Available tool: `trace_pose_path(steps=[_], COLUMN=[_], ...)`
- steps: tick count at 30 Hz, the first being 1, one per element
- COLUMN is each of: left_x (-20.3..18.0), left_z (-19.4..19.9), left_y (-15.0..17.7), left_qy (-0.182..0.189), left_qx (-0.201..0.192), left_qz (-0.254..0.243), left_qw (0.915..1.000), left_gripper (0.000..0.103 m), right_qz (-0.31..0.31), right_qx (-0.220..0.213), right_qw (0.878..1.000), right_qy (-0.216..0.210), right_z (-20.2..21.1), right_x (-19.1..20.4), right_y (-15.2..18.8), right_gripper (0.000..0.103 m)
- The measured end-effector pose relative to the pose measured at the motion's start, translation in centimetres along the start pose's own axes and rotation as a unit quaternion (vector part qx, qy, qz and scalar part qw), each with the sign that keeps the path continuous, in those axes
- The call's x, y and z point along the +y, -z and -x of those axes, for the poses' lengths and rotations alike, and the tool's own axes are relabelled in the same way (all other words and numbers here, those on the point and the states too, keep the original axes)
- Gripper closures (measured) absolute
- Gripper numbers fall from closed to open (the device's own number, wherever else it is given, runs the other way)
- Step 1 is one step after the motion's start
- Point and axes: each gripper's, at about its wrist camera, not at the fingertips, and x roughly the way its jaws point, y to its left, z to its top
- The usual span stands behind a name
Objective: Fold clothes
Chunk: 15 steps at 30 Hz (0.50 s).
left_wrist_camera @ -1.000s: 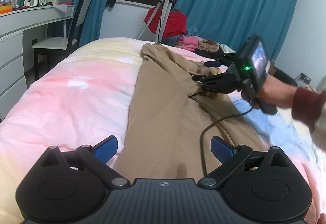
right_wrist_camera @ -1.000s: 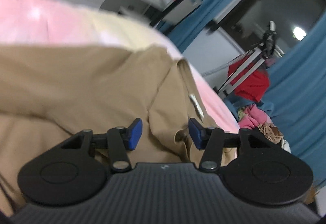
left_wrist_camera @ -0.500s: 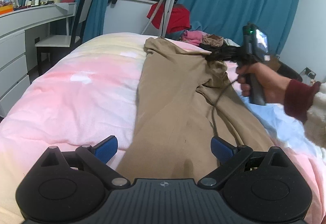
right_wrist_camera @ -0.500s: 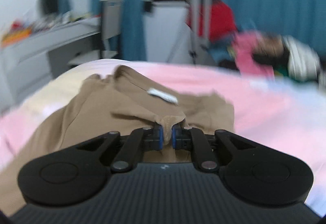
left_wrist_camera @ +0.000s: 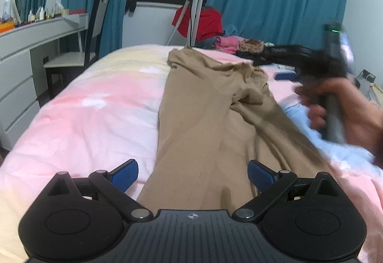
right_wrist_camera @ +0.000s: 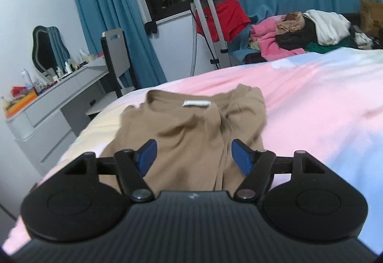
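On the bed: tan trousers [left_wrist_camera: 210, 114] lie lengthwise.
Right gripper [right_wrist_camera: 192, 155]: jaws opening, nothing pinched.
Left gripper [left_wrist_camera: 192, 174]: spread wide, empty.
Advice: smooth the waistband first.

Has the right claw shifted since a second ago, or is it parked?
Yes. In the left wrist view the right claw has come off the tan garment and swung right and up, toward the clothes pile. Its jaws are opening, nothing between them.

Gripper [right_wrist_camera: 192, 155] opening — over tan trousers [right_wrist_camera: 191, 124]
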Motion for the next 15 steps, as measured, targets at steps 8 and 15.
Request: trace_pose_path(steps=[8, 15], left_x=[-1.8, -5.2], left_z=[4.4, 8.5], left_y=[-0.5, 0.6], left_qy=[0.010, 0.023], left_qx=[-0.032, -0.048], left_qz=[-0.013, -0.047], left_qw=[0.9994, 0.9975], left_gripper=[0.004, 0.004], right_qz=[-0.008, -0.003], right_qx=[-0.011, -0.039], right_qw=[1.000, 0.999], right_qy=[0.001, 0.022], right_z=[16.6, 26.5], right_x=[2.1, 3.3], right_y=[5.1, 9.4], right_gripper=[0.032, 0.032])
